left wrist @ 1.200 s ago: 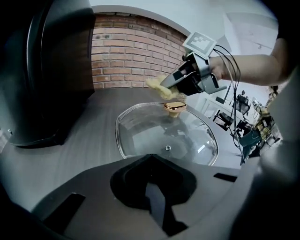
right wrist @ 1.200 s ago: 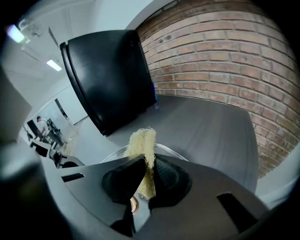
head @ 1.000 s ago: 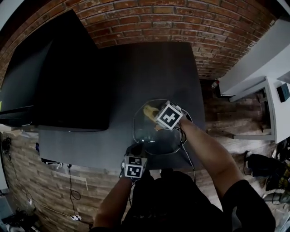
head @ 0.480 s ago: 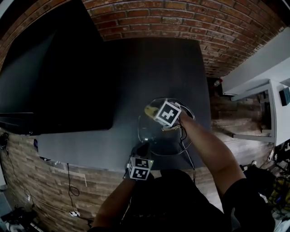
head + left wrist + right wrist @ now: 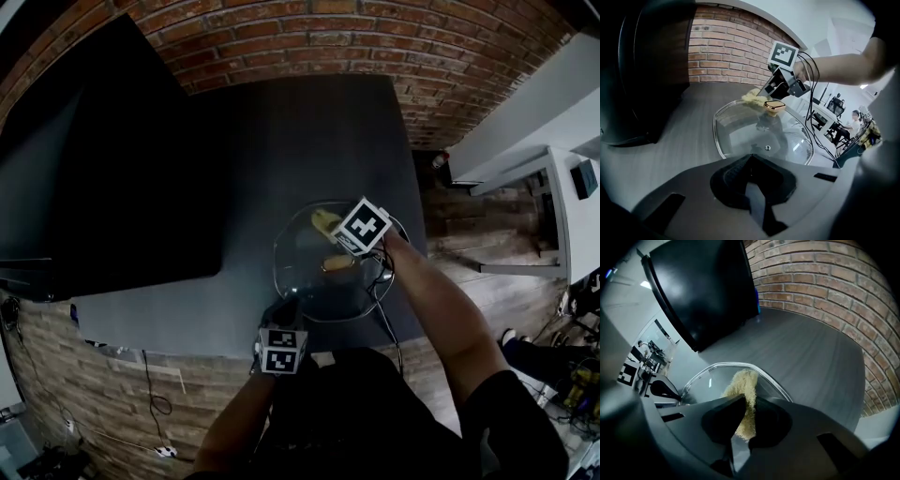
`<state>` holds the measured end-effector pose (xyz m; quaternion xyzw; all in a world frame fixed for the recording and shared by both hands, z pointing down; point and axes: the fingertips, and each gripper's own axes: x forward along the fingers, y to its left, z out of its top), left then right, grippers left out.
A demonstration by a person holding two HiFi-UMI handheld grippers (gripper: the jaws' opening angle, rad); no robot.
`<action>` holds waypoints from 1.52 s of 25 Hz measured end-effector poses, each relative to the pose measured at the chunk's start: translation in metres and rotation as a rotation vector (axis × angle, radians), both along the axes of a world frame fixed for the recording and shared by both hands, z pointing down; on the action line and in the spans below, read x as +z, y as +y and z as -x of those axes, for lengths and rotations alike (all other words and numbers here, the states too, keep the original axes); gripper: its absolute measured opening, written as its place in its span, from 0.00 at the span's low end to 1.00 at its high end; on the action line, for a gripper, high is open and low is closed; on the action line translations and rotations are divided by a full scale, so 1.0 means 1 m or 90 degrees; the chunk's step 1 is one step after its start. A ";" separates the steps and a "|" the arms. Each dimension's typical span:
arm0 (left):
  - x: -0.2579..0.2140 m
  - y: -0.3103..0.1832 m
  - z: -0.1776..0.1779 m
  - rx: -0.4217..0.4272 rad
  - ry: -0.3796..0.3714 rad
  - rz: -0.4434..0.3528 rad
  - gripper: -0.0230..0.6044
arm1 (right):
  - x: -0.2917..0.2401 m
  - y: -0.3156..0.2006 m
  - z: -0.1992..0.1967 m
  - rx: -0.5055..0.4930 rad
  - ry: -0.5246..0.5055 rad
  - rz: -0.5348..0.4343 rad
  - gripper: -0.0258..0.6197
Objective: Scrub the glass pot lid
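The glass pot lid (image 5: 309,281) lies on the dark grey table (image 5: 300,141) near its front edge, gold knob (image 5: 337,263) at its middle. My right gripper (image 5: 330,230) is shut on a yellow scrubber (image 5: 324,221), which rests on the lid's far part. In the right gripper view the scrubber (image 5: 743,394) sits between the jaws over the lid's rim (image 5: 722,366). My left gripper (image 5: 286,307) is shut on the lid's near rim. From the left gripper view the lid (image 5: 740,136), knob (image 5: 775,107), scrubber (image 5: 752,97) and right gripper (image 5: 763,96) show ahead.
A large black block (image 5: 103,169) covers the table's left side, close to the lid. A cable (image 5: 384,309) trails from the right gripper across the lid's right edge. Brick flooring surrounds the table, with white furniture (image 5: 553,206) at the right.
The right gripper with the scrubber has shifted a little to the right over the lid's far part, uncovering the knob. The left gripper keeps its hold on the near rim.
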<state>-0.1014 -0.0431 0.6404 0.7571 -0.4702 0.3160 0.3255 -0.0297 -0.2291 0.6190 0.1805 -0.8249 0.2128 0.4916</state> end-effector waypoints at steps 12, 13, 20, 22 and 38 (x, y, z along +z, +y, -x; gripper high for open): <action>-0.001 -0.004 -0.003 -0.009 -0.014 -0.008 0.09 | 0.004 -0.005 -0.058 0.099 -0.013 0.014 0.12; -0.001 -0.004 -0.003 -0.010 -0.015 -0.008 0.09 | 0.004 -0.005 -0.062 0.103 -0.012 0.013 0.12; -0.001 -0.004 -0.005 -0.014 -0.022 -0.009 0.09 | 0.006 -0.003 -0.079 0.127 -0.014 0.013 0.12; -0.001 -0.005 -0.005 -0.015 -0.023 -0.010 0.09 | 0.006 -0.002 -0.084 0.133 -0.012 0.013 0.12; -0.001 -0.005 -0.002 -0.031 -0.031 0.019 0.09 | 0.007 0.004 -0.103 0.183 -0.016 -0.009 0.12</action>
